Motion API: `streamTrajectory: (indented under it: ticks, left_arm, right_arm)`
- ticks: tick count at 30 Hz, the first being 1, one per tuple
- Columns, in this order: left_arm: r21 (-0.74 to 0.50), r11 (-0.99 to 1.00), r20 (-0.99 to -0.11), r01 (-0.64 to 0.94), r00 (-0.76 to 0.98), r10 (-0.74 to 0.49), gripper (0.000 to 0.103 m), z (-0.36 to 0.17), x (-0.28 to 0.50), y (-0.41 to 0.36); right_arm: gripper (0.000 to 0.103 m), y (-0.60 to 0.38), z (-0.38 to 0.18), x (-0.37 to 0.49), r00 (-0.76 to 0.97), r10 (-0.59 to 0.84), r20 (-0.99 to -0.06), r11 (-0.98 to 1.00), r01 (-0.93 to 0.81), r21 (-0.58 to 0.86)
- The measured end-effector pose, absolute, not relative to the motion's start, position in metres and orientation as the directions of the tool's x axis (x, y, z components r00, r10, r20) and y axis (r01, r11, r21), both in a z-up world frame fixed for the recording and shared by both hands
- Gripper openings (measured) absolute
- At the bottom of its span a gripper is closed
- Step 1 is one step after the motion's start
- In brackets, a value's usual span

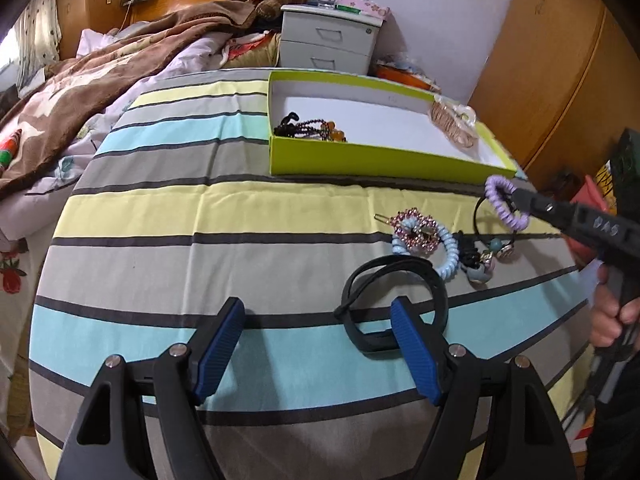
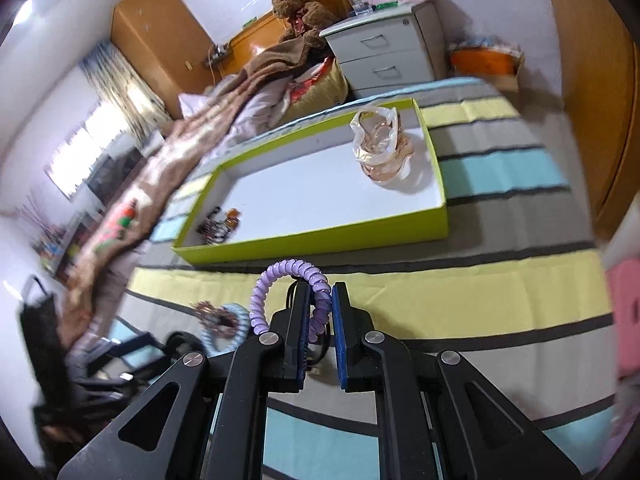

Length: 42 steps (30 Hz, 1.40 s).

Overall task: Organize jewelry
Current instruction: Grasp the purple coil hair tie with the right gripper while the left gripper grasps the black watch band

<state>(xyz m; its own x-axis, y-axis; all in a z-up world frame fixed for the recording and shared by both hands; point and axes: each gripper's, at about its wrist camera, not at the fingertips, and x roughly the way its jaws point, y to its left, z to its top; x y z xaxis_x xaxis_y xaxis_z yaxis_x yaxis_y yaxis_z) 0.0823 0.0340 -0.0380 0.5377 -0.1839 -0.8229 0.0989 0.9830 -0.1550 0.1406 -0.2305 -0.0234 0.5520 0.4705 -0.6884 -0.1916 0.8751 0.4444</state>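
Right now, closest to us in the left wrist view, the left gripper (image 1: 318, 344) has its two blue fingers spread wide with nothing between them. One finger sits over a black strap (image 1: 394, 304) that lies curled on the striped cloth (image 1: 160, 208) at about five o'clock. A bit further, at about three o'clock, is a little pile: a pink sparkly clip (image 1: 416, 232) on top of a light blue coil hair tie (image 1: 440, 256), and some small beaded bits (image 1: 490, 258) just beside it. The right gripper (image 1: 514, 200) comes in at three o'clock, pinched shut on a purple coil hair tie (image 1: 505, 200). In the right wrist view the purple coil hair tie (image 2: 288, 288) loops up from the closed blue pads (image 2: 340, 332), lifted off the cloth. It looks light, soft and springy, so it may bounce or slip. Pinching one side of the loop, as now, seems a good way to hold it. Further away, at twelve o'clock, sits the green box (image 1: 360, 162). Inside it are dark bead strings (image 1: 308, 128) at the left end and a clear bag of pale bands (image 1: 454, 120) at the right end. The purple tie probably goes in there next.
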Motion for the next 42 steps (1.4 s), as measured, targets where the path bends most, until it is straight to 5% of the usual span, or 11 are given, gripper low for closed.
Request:
streamTrajectory:
  ticks: [9, 14, 21, 24, 29, 37, 42]
  left_arm:
    - [-0.072, 0.994, -0.833, 0.088, 0.543, -0.108, 0.077, -0.041, 0.088, 0.025]
    - [0.009, 0.997, -0.826, 0.078, 0.563, -0.037, 0.067, -0.043, 0.089, 0.019]
    - [0.008, 0.995, -0.823, 0.099, 0.566, -0.050, 0.031, -0.040, 0.092, 0.018]
    - [0.006, 0.995, -0.820, 0.103, 0.570, -0.054, 0.022, -0.040, 0.093, 0.015]
    - [-0.003, 0.996, -0.817, 0.093, 0.573, -0.056, 0.020, -0.040, 0.092, 0.016]
    - [0.002, 0.996, -0.817, 0.088, 0.575, -0.050, 0.020, -0.041, 0.094, 0.015]
    - [0.007, 0.996, -0.816, 0.087, 0.576, -0.045, 0.020, -0.041, 0.094, 0.014]
  right_arm:
    - [0.011, -0.242, -0.026, 0.140, 0.560, 0.397, -0.727, 0.909, -0.129, 0.397]
    - [0.011, -0.249, -0.027, 0.137, 0.564, 0.371, -0.738, 0.923, -0.133, 0.362]
    - [0.012, -0.261, -0.029, 0.132, 0.573, 0.305, -0.761, 0.948, -0.105, 0.301]
    - [0.016, -0.268, -0.030, 0.128, 0.579, 0.284, -0.764, 0.954, -0.089, 0.287]
    - [0.016, -0.275, -0.033, 0.122, 0.590, 0.193, -0.784, 0.979, -0.063, 0.193]
    - [0.017, -0.273, -0.034, 0.122, 0.581, 0.280, -0.764, 0.959, -0.131, 0.252]
    - [0.017, -0.257, -0.038, 0.128, 0.552, 0.230, -0.801, 0.972, -0.165, 0.165]
